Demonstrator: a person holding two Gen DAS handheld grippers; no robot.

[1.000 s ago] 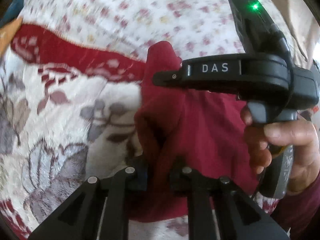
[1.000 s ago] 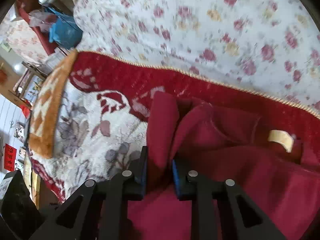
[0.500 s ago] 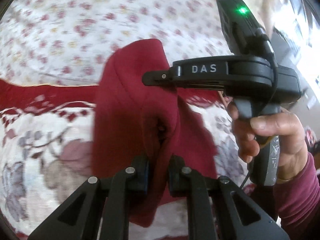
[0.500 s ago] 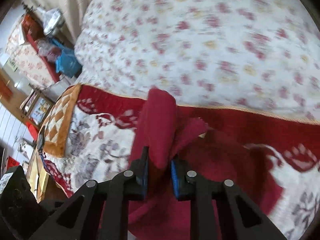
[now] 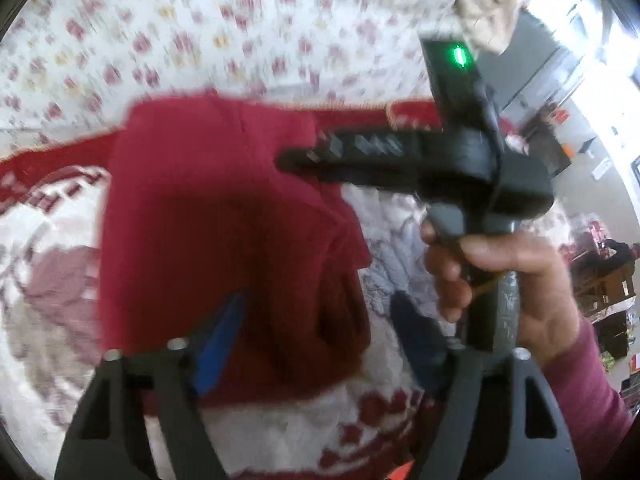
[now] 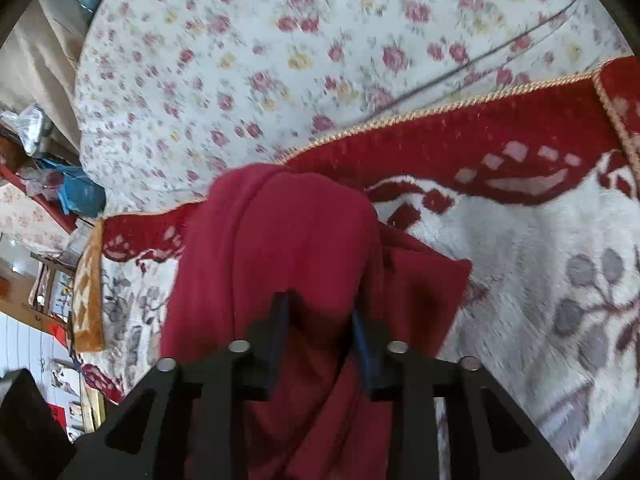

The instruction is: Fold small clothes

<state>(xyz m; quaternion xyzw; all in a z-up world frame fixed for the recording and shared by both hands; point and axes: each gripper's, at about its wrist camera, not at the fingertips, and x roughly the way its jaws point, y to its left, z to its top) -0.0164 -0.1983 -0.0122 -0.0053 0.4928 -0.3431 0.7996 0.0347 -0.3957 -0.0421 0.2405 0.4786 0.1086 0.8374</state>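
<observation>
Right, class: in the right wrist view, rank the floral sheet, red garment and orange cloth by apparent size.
1. Floral sheet, though it is closely followed.
2. Red garment, enlarged by nearness.
3. Orange cloth, clearly smallest.

One red garment (image 5: 224,216), two grippers (image 5: 320,344) (image 6: 320,340), one blanket (image 6: 520,264).

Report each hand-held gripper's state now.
Left hand-held gripper: open, red garment lying between its fingers.
Right hand-held gripper: open, same garment draped between its fingers.

Open blanket (image 6: 520,280) lies right of the red garment (image 6: 304,248); the right hand-held gripper (image 5: 304,160) hovers just above it.
</observation>
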